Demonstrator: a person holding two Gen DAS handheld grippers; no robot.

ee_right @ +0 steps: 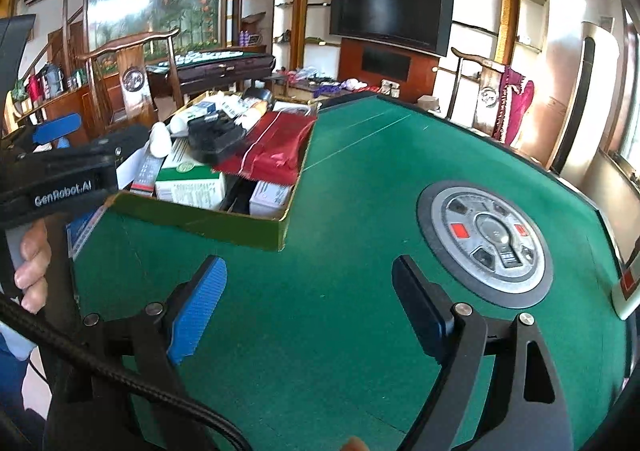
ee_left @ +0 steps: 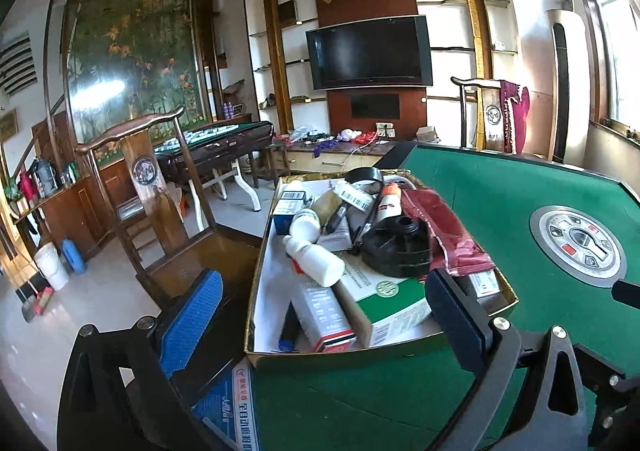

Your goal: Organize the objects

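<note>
A shallow cardboard box (ee_left: pixel 256 347) (ee_right: pixel 224 225) sits at the left corner of the green mahjong table (ee_left: pixel 500 203) (ee_right: pixel 340 291). It holds several items: white bottles (ee_left: pixel 320 263), a green-and-white carton (ee_left: pixel 392 303) (ee_right: pixel 188 181), a black round part (ee_left: pixel 396 251) (ee_right: pixel 216 139), a red bag (ee_left: pixel 444 231) (ee_right: pixel 272 147) and small boxes. My left gripper (ee_left: pixel 324 315) is open and empty, its blue pads on either side of the box's near end. My right gripper (ee_right: pixel 316 311) is open and empty over bare felt, to the right of the box.
A round metal control panel (ee_left: pixel 576 243) (ee_right: pixel 488 243) is set in the table's middle. A flat printed package (ee_left: pixel 236 403) lies at the table's near left edge. A wooden chair (ee_left: pixel 160 211) stands left of the table, another (ee_right: pixel 480 91) beyond it.
</note>
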